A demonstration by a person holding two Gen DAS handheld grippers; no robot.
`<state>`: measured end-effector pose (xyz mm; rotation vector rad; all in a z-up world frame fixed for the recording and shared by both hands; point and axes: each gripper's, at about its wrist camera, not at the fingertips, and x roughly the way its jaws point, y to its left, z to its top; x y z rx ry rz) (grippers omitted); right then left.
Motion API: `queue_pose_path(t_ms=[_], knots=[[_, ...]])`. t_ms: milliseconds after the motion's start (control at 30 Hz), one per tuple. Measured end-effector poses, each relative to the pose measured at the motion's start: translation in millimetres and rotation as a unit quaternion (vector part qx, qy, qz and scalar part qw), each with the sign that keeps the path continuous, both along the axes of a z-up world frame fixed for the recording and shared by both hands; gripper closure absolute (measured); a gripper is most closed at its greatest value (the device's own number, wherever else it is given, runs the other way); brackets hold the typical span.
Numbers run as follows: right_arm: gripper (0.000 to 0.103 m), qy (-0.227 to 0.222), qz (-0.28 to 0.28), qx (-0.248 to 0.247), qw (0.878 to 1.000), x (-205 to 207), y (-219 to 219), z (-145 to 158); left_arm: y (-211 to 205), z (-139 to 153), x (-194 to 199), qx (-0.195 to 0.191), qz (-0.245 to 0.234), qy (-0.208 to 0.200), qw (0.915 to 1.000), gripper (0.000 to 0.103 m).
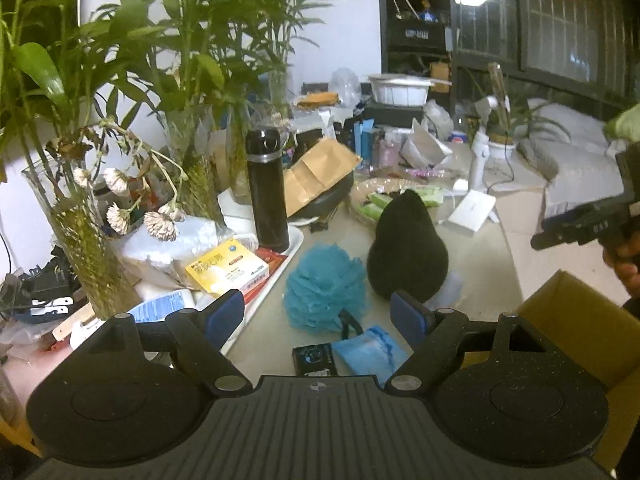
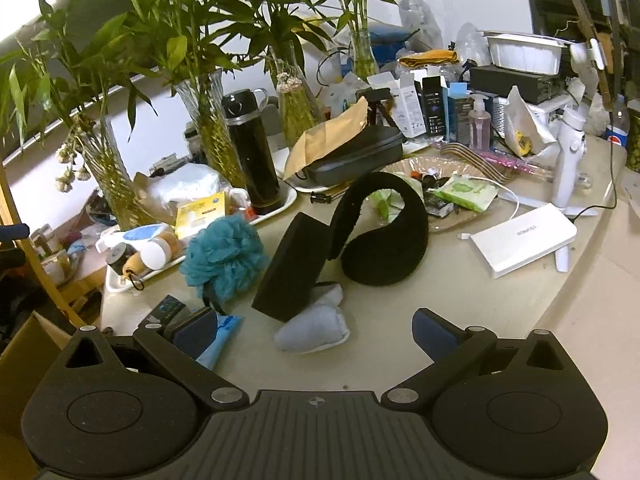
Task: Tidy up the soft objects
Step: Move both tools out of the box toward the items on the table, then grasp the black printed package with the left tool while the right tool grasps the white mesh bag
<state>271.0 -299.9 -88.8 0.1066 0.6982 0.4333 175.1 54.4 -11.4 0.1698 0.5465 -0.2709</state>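
Spanning both views, a smooth beige table (image 2: 460, 312) is seen. Fuzzy black earmuffs (image 2: 380, 236), an arched band on round pads, stand at centre. A teal mesh bath pouf (image 2: 226, 254), ruffled, lies at 9 o'clock from them; a grey-white rolled sock (image 2: 312, 330) at 6 o'clock. The left gripper (image 1: 318, 314) and right gripper (image 2: 316, 330) are held wide, nothing between blue pads.

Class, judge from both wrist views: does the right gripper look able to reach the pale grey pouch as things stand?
Probably yes. The right gripper is open and the grey pouch lies just ahead between its fingers on bare table. Only the black foam block leaning over its far end crowds it.
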Motion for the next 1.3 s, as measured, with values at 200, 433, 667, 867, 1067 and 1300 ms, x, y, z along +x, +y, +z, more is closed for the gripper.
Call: queue_pose_path(t_ms=[200, 433, 667, 867, 1067, 1300], knots=[[0.0, 0.005, 0.018, -0.016, 1.0, 9, 7, -16, 8, -14, 17, -0.001, -0.014, 0.027, 0.9995, 0.023], [0.0, 0.04, 0.0, 0.022, 0.999, 21, 4, -43, 26, -29, 41, -0.014, -0.002, 0.045, 0.9989, 0.023], [0.0, 0.044, -0.002, 0.017, 0.999, 30, 7, -59, 32, -48, 68, -0.02, -0.011, 0.087, 0.996, 0.023], [0.0, 0.035, -0.001, -0.002, 0.999, 40, 9, -69, 25, -73, 94, -0.012, -0.03, 0.131, 0.9909, 0.023], [0.0, 0.018, 0.004, -0.029, 0.999, 48, 13, -77, 18, -98, 120, 0.008, -0.031, 0.175, 0.9841, 0.023], [0.0, 0.019, 0.01, -0.052, 0.998, 60, 20, -89, 5, -123, 137, 0.024, -0.037, 0.231, 0.972, 0.023]])
